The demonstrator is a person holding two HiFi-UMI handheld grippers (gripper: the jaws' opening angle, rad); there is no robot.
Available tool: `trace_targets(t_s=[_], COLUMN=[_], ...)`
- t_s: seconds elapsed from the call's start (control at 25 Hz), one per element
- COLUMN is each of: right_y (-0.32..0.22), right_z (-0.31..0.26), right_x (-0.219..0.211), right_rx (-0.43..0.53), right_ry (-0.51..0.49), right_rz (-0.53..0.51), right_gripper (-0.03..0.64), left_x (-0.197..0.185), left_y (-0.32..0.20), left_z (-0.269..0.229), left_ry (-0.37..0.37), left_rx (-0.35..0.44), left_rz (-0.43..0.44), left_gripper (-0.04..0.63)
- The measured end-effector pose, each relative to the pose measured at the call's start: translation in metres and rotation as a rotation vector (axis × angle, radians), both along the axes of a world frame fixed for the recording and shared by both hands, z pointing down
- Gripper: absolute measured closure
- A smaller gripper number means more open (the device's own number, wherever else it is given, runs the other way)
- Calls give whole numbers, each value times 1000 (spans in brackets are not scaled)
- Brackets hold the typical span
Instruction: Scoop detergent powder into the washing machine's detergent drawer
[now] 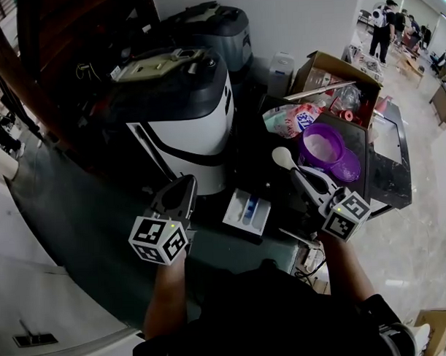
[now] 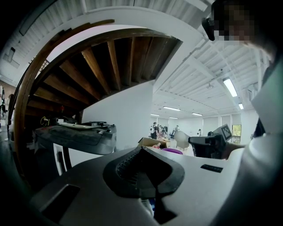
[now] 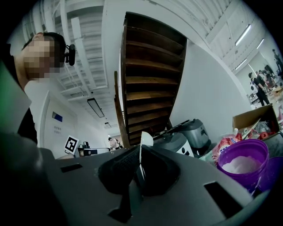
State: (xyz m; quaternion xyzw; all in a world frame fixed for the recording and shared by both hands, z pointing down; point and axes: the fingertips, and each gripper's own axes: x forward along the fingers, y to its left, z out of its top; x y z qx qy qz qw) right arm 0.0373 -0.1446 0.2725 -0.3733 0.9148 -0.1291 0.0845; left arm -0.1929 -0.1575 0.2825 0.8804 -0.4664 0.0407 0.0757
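The white detergent drawer (image 1: 247, 211) stands pulled out of the white-and-black washing machine (image 1: 184, 116). To its right sits an open purple tub (image 1: 323, 146) of white powder (image 3: 242, 164), its lid (image 1: 347, 167) lying beside it. My right gripper (image 1: 302, 177) is shut on the handle of a white scoop (image 1: 284, 157) (image 3: 142, 152), held between tub and drawer. I cannot tell whether the scoop holds powder. My left gripper (image 1: 184, 188) (image 2: 148, 176) is shut with nothing in it, left of the drawer by the machine's front.
A detergent bag (image 1: 290, 120) and an open cardboard box (image 1: 336, 78) stand behind the tub on a dark counter (image 1: 389, 176). A second grey machine (image 1: 210, 28) is at the back. People (image 1: 382, 22) stand far off at the upper right.
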Motion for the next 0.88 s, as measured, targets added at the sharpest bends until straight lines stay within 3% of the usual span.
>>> trace_targets(t_s=[0.88], right_y=[-9], right_z=[1], right_x=[-7], right_rx=[0], right_ry=[-5], right_rz=[-32], right_gripper=[597], left_x=[7], left_y=[-8], left_z=[6], left_ry=[5], left_rx=[-21], left_rz=[14], left_gripper=[588])
